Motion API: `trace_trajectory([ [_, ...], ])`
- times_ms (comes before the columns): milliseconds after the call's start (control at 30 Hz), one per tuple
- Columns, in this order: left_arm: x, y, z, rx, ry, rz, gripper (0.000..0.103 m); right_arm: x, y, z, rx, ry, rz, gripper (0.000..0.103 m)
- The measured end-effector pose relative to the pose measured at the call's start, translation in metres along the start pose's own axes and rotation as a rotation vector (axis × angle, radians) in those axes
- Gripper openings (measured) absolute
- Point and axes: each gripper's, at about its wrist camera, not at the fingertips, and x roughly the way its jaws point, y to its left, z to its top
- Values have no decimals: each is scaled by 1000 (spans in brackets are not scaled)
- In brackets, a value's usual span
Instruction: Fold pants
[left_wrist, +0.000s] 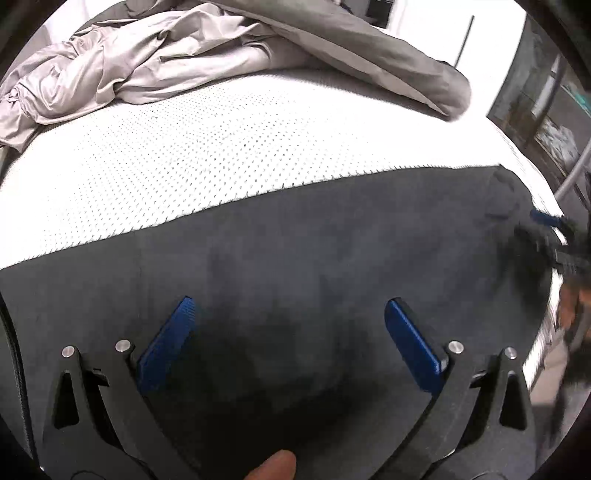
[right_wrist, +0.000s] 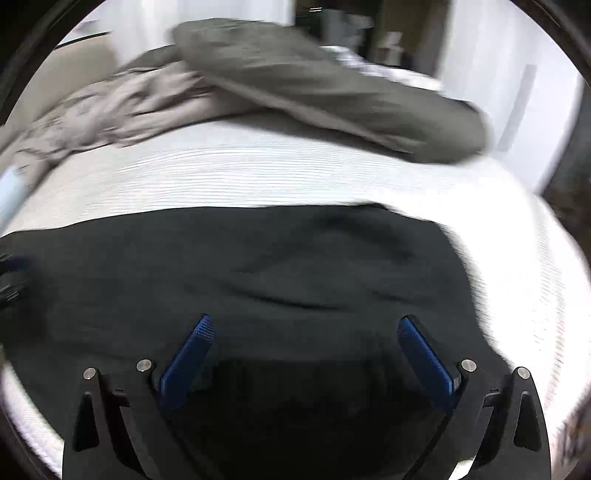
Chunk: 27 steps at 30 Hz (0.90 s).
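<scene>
The dark pants (left_wrist: 295, 236) lie flat on the bed's white mattress (left_wrist: 184, 147), long axis running left-right. Left tool (left_wrist: 288, 314) and right tool (right_wrist: 304, 328) hover directly over them, both wide apart and holding nothing.

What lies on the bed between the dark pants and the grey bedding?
Only a bare strip of white mattress separates the pants from the bedding; both wrist views show it.
</scene>
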Motion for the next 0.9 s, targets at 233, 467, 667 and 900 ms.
trace_trajectory([
  [233, 55, -9, 12, 58, 95, 38, 102, 67, 69, 16, -186, 133, 14, 101],
  [467, 49, 34, 10, 8, 87, 101, 102, 58, -40, 5, 63, 114, -369, 102],
  [667, 34, 32, 26, -28, 7, 54, 102, 9, -9, 11, 82, 3, -258, 101],
  [900, 80, -1, 43, -1, 67, 77, 102, 47, 88, 33, -75, 21, -11, 101],
])
